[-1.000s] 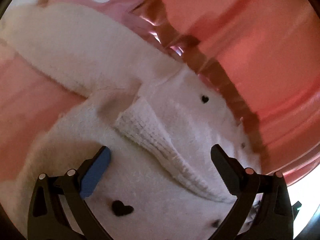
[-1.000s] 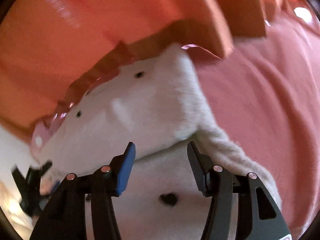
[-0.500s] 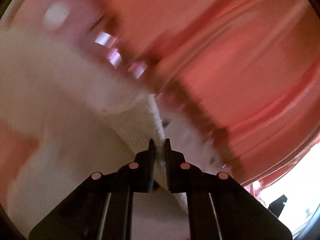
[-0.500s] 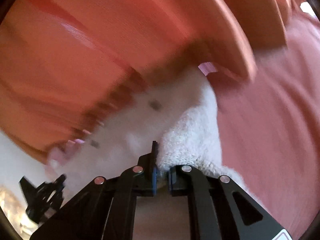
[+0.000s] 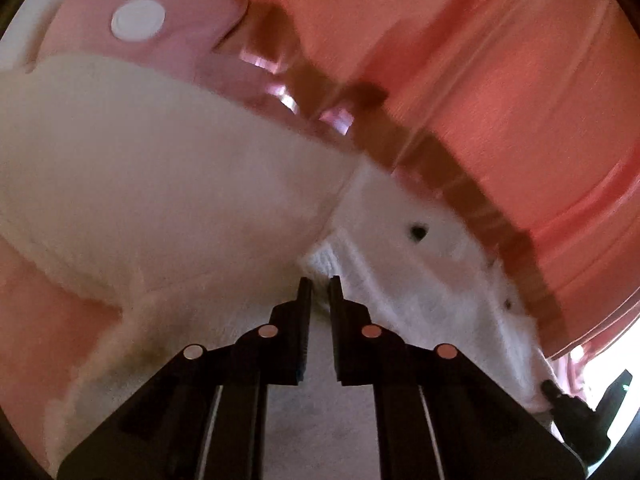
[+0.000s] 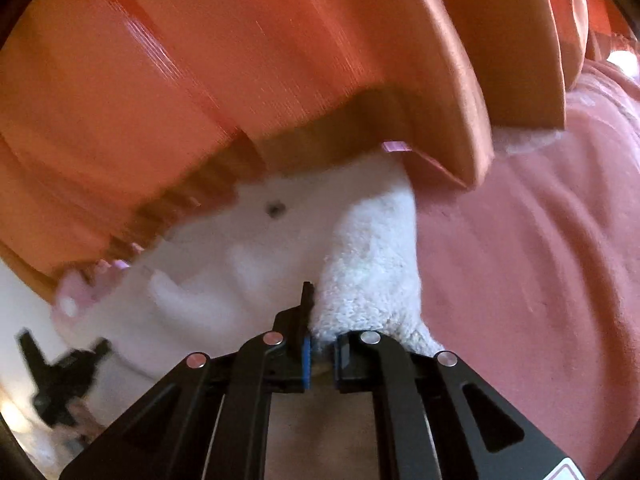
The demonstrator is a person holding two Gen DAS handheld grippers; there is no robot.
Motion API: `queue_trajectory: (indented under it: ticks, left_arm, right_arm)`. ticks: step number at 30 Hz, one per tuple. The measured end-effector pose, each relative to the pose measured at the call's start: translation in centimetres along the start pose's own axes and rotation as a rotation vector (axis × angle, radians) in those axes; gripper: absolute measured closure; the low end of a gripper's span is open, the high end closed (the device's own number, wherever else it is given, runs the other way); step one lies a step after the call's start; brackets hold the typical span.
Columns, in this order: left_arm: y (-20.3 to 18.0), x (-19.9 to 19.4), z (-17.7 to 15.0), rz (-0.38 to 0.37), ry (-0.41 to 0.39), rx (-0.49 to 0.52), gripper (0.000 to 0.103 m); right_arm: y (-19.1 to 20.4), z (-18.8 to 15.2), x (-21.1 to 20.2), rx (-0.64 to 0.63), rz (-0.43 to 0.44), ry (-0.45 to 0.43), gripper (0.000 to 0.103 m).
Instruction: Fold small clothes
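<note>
Barely begun: left tongs (image 5: 318,280) and right tongs (image 6: 320,300) each pinch the white top (image 5: 160,184), bunched ahead, no fold laid yet.

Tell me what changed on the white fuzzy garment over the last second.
Both tools went from open above the white fuzzy garment to shut on it: the left tool clamps the ribbed edge, the right tool a fluffy fold. The cloth now bunches up toward each camera. The garment still lies on the pink cover under the orange curtain, beside the pink dotted cloth.
</note>
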State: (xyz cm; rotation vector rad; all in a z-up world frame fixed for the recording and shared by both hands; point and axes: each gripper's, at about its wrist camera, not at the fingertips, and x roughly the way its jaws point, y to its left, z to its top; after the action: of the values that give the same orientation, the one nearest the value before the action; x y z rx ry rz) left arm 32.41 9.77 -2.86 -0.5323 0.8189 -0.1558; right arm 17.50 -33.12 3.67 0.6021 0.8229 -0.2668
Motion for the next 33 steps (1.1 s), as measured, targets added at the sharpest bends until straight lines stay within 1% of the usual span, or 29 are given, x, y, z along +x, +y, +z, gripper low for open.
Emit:
queue_trajectory:
  ticks: [1,2,3,4,5,6,7,8,9,10,11,12,13,14,15,16,17,19,20,22,23,24,25,27,28,29,30,32,33]
  left_arm:
    - [0.4,-0.1,-0.1,-0.01,0.006,-0.025,0.094]
    - [0.4,-0.4,-0.2,-0.013,0.0,-0.042,0.095]
    - [0.1,-1.0,0.0,-0.017,-0.01,-0.052,0.092]
    - [0.1,-0.9,0.3,-0.032,-0.02,-0.062,0.086]
    - [0.1,-1.2,0.4,-0.056,-0.026,-0.078,0.062]
    - [0.2,-1.4,0.5,-0.084,-0.026,-0.106,0.031]
    - [0.3,-1.5,0.6,-0.101,-0.023,-0.13,0.02]
    - [0.3,-1.1,0.6,-0.127,-0.012,-0.149,0.015]
    - [0.3,-0.5,0.4,-0.138,0.009,-0.153,0.015]
    - [0.1,-0.3,0.3,-0.129,0.003,-0.136,0.015]
    - [-0.3,-0.2,0.2,-0.121,-0.009,-0.107,0.02]
    - [-0.7,-0.3,0.1,-0.116,-0.012,-0.072,0.042]
    - [-0.8,-0.3,0.1,-0.14,-0.001,-0.052,0.061]
    - [-0.9,-0.1,0.2,-0.169,0.016,-0.04,0.094]
    - [-1.0,-0.4,0.4,-0.187,0.005,-0.038,0.096]
    - [-1.3,-1.1,0.6,-0.192,-0.037,-0.028,0.097]
    - [-1.5,-1.7,0.8,-0.187,-0.071,-0.011,0.103]
    - [-2.2,-2.9,1.4,-0.16,-0.13,0.028,0.103]
    - [-2.1,-2.9,1.5,-0.142,-0.13,0.025,0.103]
    - [-0.9,-1.8,1.1,-0.064,-0.09,0.005,0.103]
    - [0.1,-0.8,0.5,-0.027,-0.039,-0.028,0.103]
    - [0.9,-0.4,0.1,-0.025,-0.01,-0.061,0.103]
    - [1.4,-0.4,-0.1,-0.052,-0.003,-0.103,0.103]
    - [1.0,-0.7,0.1,-0.073,-0.002,-0.124,0.102]
    - [0.7,-0.8,0.2,-0.096,0.002,-0.125,0.098]
    - [0.7,-0.9,0.2,-0.115,0.009,-0.127,0.083]
    - [0.1,-0.6,0.2,-0.123,0.016,-0.131,0.06]
    - [-0.1,-0.3,0.0,-0.14,0.015,-0.15,0.04]
    - [-0.3,0.1,-0.1,-0.136,0.016,-0.153,0.038]
  right_arm:
    - [-0.4,-0.1,0.1,0.027,0.014,-0.022,0.098]
    - [0.0,0.1,-0.3,0.033,0.007,-0.01,0.097]
    - [0.5,0.4,-0.6,0.033,-0.002,0.004,0.094]
    - [1.1,0.7,-1.2,0.037,-0.003,-0.008,0.089]
    - [1.6,0.4,-1.4,0.038,-0.001,-0.023,0.087]
    - [2.0,0.5,-1.3,0.032,-0.003,-0.024,0.082]
    - [2.3,0.5,-1.2,0.022,-0.007,-0.021,0.076]
    - [2.6,0.5,-0.6,0.013,-0.012,-0.017,0.074]
    - [2.6,0.5,0.0,0.012,-0.015,-0.016,0.073]
    - [2.5,0.6,0.8,0.018,-0.018,-0.006,0.073]
    - [2.2,0.5,1.5,0.031,-0.01,0.003,0.073]
    - [2.0,0.2,1.7,0.042,0.003,-0.004,0.074]
    - [1.8,0.0,1.4,0.043,0.012,-0.017,0.074]
    - [2.1,0.1,0.9,0.029,0.023,-0.019,0.075]
    - [2.2,0.1,-0.1,0.014,0.047,-0.047,0.088]
    - [2.6,0.1,-1.4,-0.003,0.072,-0.1,0.093]
    - [3.2,0.5,-2.5,-0.031,0.104,-0.161,0.093]
    - [3.5,0.9,-2.9,-0.05,0.11,-0.199,0.094]
    - [3.1,0.9,-2.3,-0.045,0.085,-0.175,0.094]
    - [1.6,0.4,1.2,0.0,-0.011,-0.035,0.094]
    - [1.0,0.2,2.0,0.03,-0.015,-0.009,0.097]
    - [0.9,0.2,1.8,0.05,-0.006,-0.026,0.097]
    - [1.2,0.6,1.7,0.057,-0.017,-0.006,0.094]
    - [1.9,1.0,0.9,0.082,-0.03,-0.005,0.085]
    - [2.0,0.9,0.4,0.111,-0.043,-0.012,0.084]
    - [2.0,0.7,0.0,0.135,-0.051,-0.01,0.084]
    - [1.8,0.5,-0.4,0.16,-0.056,-0.011,0.084]
    - [1.7,-0.2,-1.8,0.2,-0.075,-0.039,0.084]
    - [1.9,-0.4,-2.0,0.2,-0.081,-0.05,0.083]
